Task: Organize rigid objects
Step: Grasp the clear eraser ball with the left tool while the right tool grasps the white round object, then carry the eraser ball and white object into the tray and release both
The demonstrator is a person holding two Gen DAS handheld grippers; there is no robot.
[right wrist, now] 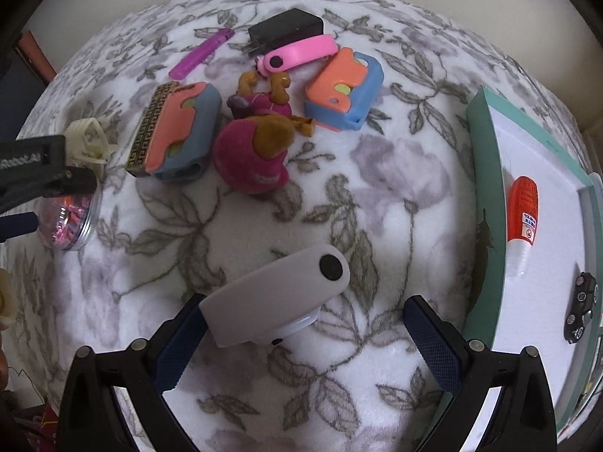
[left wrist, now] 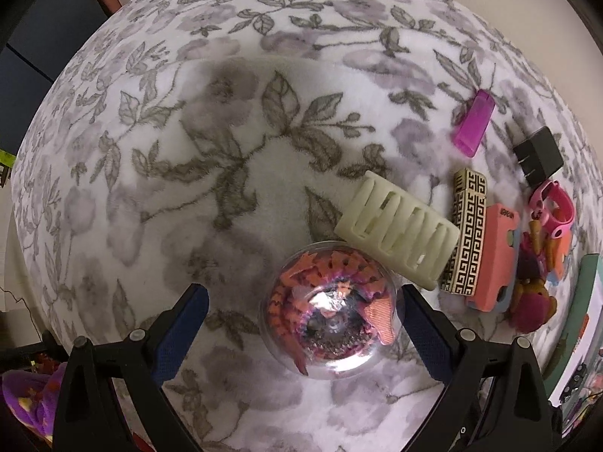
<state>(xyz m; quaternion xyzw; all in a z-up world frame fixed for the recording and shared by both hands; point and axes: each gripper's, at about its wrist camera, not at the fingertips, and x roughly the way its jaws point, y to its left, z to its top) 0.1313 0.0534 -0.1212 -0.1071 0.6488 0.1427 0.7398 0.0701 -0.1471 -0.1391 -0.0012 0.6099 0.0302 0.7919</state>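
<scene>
My left gripper (left wrist: 305, 329) is open around a clear round container (left wrist: 331, 309) holding an orange and pink toy. The container lies on the floral blanket (left wrist: 188, 150), close to the right finger and well apart from the left one. In the right wrist view the same container (right wrist: 71, 222) sits under the left gripper's black body (right wrist: 37, 173). My right gripper (right wrist: 301, 339) is open, with a light grey oblong device (right wrist: 271, 297) with a black button lying between its fingers, its near end against the left fingertip (right wrist: 181, 339).
A cream slotted rack (left wrist: 395, 226), gold-black patterned box (left wrist: 465, 229) and pink-blue case (left wrist: 493, 260) lie together. Further off are a magenta lighter (right wrist: 199, 56), black charger (right wrist: 286, 30), pink band (right wrist: 301, 52), orange-blue case (right wrist: 343, 90) and magenta figure (right wrist: 252, 158). A teal-edged tray (right wrist: 486, 196) at the right holds a red tube (right wrist: 522, 214) and black toy car (right wrist: 580, 307).
</scene>
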